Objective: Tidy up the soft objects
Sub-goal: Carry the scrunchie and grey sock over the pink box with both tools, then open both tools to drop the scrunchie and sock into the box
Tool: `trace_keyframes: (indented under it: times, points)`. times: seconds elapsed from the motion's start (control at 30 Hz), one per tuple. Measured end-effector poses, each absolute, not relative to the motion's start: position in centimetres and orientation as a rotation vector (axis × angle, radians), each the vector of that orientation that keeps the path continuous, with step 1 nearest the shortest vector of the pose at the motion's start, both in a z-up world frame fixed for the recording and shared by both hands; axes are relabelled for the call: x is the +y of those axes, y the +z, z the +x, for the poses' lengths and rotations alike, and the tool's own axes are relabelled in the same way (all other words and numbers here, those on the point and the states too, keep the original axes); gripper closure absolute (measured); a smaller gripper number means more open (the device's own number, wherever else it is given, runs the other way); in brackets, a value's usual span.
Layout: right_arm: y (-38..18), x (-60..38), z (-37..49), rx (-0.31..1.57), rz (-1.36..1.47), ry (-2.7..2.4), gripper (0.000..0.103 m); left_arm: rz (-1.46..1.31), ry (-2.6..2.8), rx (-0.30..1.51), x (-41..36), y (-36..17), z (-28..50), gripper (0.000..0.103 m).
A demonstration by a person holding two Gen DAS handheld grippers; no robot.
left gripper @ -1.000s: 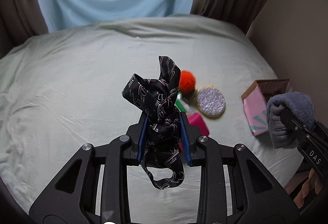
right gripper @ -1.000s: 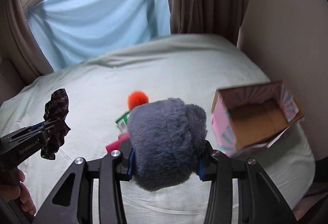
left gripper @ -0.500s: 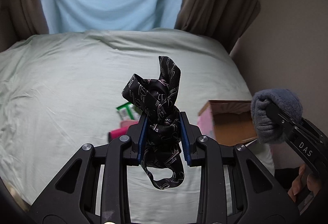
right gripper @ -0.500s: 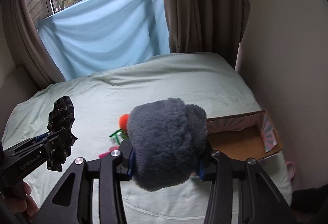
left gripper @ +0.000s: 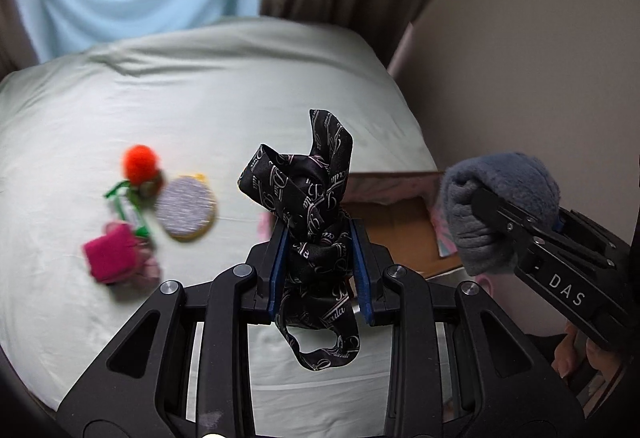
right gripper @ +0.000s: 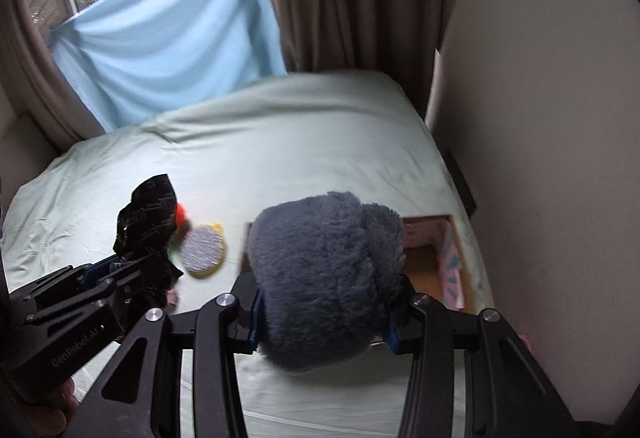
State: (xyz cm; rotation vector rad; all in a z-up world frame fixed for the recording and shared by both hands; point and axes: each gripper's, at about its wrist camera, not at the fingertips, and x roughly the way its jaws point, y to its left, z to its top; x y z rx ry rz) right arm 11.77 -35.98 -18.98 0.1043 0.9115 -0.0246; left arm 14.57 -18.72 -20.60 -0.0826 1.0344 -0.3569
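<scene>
**Both tongs loaded, box waiting by the wall**

The left gripper (left gripper: 319, 262) is pinching a black printed scarf (left gripper: 308, 205), bunched so its loose tail is hanging clear of the bed (left gripper: 200, 97). The right gripper (right gripper: 324, 314) is squeezing a grey fluffy bundle (right gripper: 326, 278), probably compressed to fit through an opening. Just beyond both, the pink cardboard box (right gripper: 450, 258) is sitting open-topped at the bed's edge, likely the drop point. Off to the left, an orange pompom (left gripper: 140, 159), a glittery round pad (left gripper: 186, 209) and a pink pouch (left gripper: 110, 256) are lying together on the sheet, seemingly awaiting their turn
</scene>
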Motion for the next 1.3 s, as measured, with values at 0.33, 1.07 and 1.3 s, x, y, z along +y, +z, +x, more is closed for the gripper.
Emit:
trace_keyframes:
  times: [0.33,1.07,1.3]
  points:
    - [-26.7,-42.9,18.1,1.131,0.189,-0.051,0.062,-0.055,-0.348,1.250,-27.1,-29.8,20.1,0.077]
    - [-37.6,-47.2,24.1,1.354,0.274,-0.054,0.000,0.207,-0.348,1.448,-33.9,-40.0,22.0,0.000]
    - [-37.8,-46.8,23.9,1.370,0.288,-0.038,0.000,0.178,-0.368,1.448,-32.9,-38.9,21.3,0.000]
